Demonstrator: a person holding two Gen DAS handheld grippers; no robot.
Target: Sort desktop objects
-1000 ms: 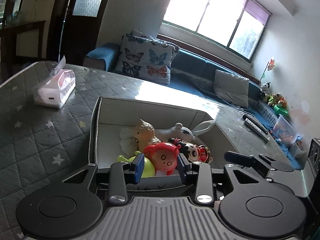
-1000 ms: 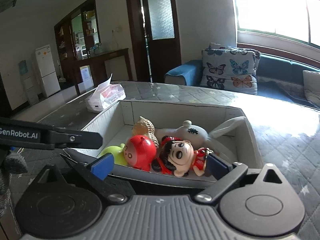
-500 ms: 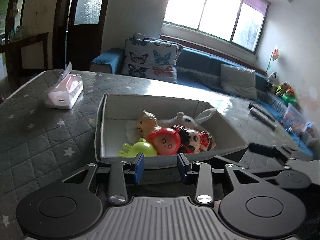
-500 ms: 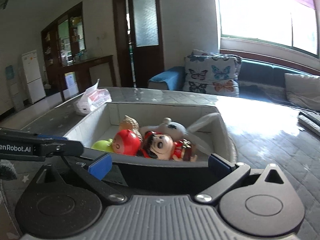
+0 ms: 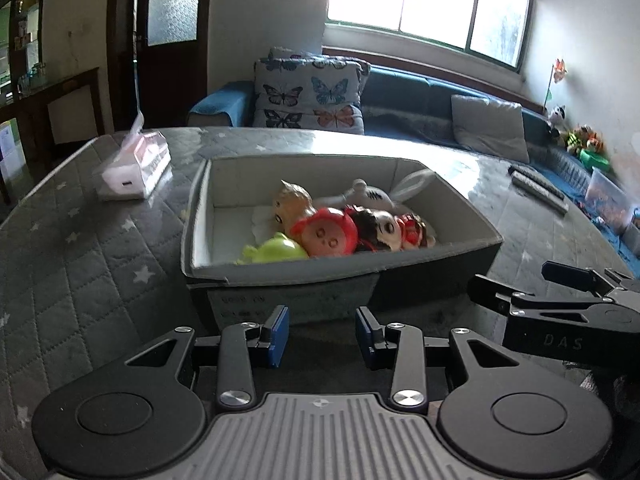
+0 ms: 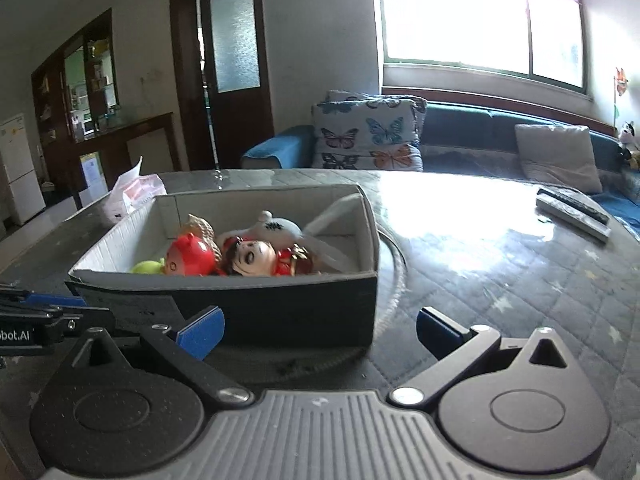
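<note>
Judging from how things lie, the sorting looks almost finished: the toys are all together inside the grey storage box (image 5: 340, 268) in the middle of the quilted table (image 5: 80, 260). I can see a red round-headed doll (image 5: 326, 234), a dark-haired doll in red (image 6: 252, 258), a green toy (image 5: 276, 250), a beige figure (image 5: 292, 204) and a grey-white plush (image 6: 276, 228), piled against each other. Outside the box only a tissue pack (image 5: 134, 170) and two remote controls (image 6: 572, 210) remain on the table; whether these must also be sorted I cannot tell.

Both tools hold nothing. The left gripper (image 5: 322, 334) has a moderate gap between its blue pads and sits just before the near wall of the box, not touching it. The right gripper (image 6: 320, 332) is spread wide, near the box's front right corner, also apart from it.
</note>
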